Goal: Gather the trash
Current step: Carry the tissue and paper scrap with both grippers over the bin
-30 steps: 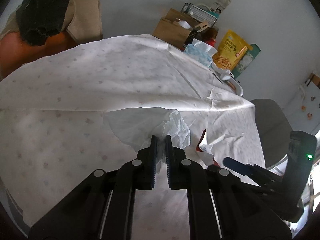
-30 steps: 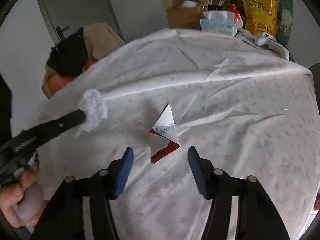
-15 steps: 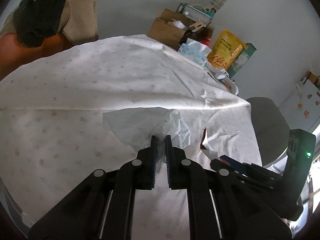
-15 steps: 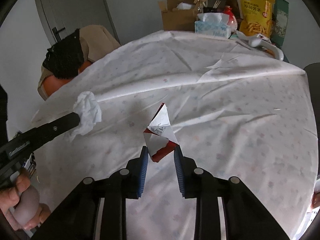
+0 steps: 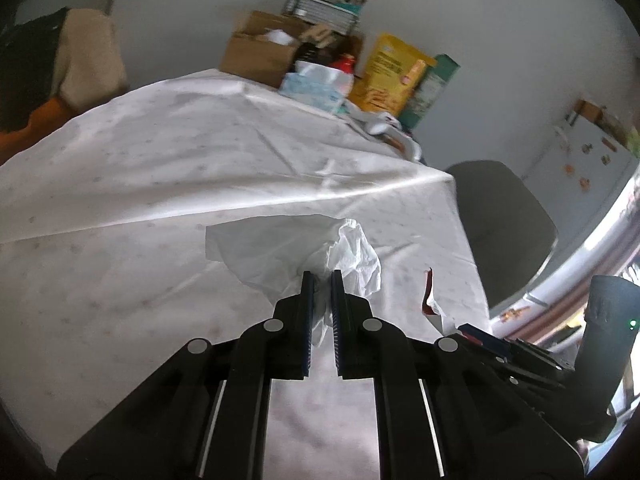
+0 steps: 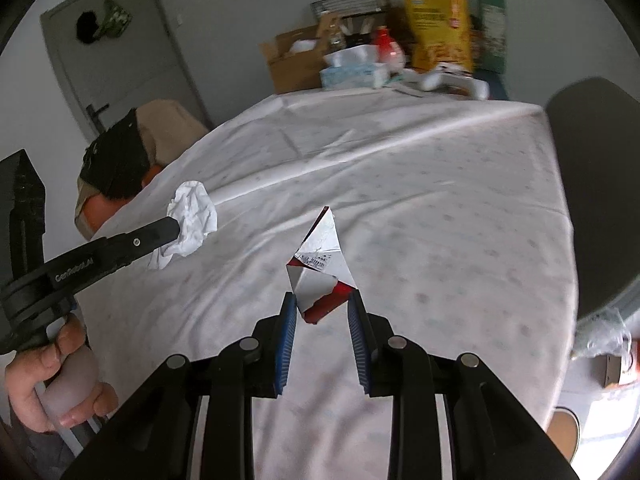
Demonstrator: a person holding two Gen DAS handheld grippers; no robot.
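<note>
My left gripper (image 5: pixel 322 280) is shut on a crumpled white tissue (image 5: pixel 352 256), held above the white tablecloth (image 5: pixel 160 184). From the right wrist view the same tissue (image 6: pixel 194 216) bulges out at the tip of the left gripper (image 6: pixel 176 228). My right gripper (image 6: pixel 322 304) is shut on a torn red and silver wrapper (image 6: pixel 320 276), whose pointed end sticks up past the blue pads. That wrapper (image 5: pixel 430 300) shows at the lower right of the left wrist view, with the right gripper's body below it.
Along the table's far edge stand a cardboard box (image 6: pixel 292 60), a tissue box (image 6: pixel 352 72), a yellow snack bag (image 6: pixel 438 32) and a green carton (image 6: pixel 492 28). A grey chair (image 6: pixel 596 200) is at the right. A chair draped with clothes (image 6: pixel 128 152) is at the left.
The right gripper's jaws closed on the red and silver wrapper and lifted it off the cloth. Both grippers have swung toward the table's right side, the left still gripping the tissue.
</note>
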